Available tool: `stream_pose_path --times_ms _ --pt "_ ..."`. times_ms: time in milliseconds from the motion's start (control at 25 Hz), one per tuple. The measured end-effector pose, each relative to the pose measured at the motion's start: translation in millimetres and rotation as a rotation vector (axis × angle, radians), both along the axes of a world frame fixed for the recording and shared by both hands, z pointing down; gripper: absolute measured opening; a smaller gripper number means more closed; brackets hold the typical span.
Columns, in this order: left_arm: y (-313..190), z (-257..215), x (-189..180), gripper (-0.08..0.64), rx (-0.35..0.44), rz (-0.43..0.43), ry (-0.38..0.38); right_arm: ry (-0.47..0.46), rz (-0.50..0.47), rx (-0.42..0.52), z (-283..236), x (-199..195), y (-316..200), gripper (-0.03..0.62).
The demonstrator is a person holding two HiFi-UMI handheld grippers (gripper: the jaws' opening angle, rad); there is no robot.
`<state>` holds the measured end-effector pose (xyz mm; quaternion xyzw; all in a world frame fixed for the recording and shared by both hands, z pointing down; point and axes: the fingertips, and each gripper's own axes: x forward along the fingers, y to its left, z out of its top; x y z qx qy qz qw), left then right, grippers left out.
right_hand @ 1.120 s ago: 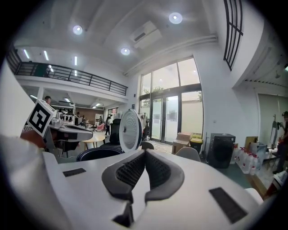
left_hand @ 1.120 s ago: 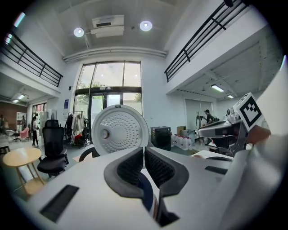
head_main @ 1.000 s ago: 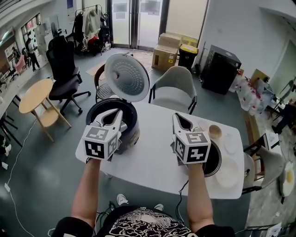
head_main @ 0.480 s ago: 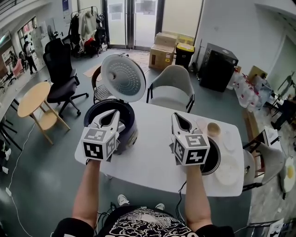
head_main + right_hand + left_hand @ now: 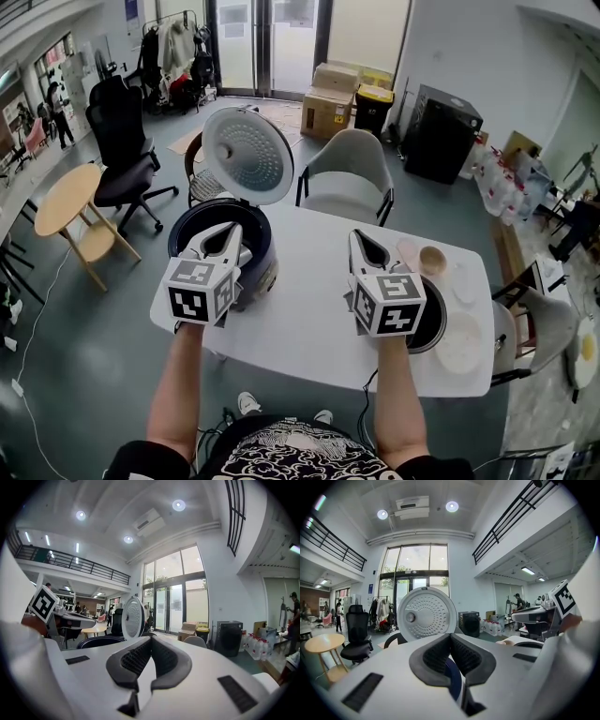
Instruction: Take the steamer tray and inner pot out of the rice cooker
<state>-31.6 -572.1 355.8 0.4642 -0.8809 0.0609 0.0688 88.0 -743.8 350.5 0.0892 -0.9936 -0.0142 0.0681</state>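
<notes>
Kept in place as before, the left hand-held gripper (image 5: 228, 228) and right hand-held gripper (image 5: 362, 236) are being held clenched, empty, over the smooth white tabletop (image 5: 309, 300). The round dark cooker (image 5: 199, 221) is being left open at left, with the dark round pot (image 5: 434, 324) at right.

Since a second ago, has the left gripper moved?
No. The left gripper stays over the cooker's near rim; only the whole view shifted slightly left.
</notes>
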Motion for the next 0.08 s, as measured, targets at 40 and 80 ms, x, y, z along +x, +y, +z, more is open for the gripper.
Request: stream_pose_path --times_ms 40,80 --pt "-0.2 1.4 -0.6 0.012 -0.001 0.0 0.002 0.0 0.0 -0.002 0.6 -0.3 -0.4 0.014" --pt "-0.3 2.9 -1.2 0.014 -0.002 -0.001 0.004 -0.001 0.001 -0.003 1.3 -0.7 -0.8 0.014"
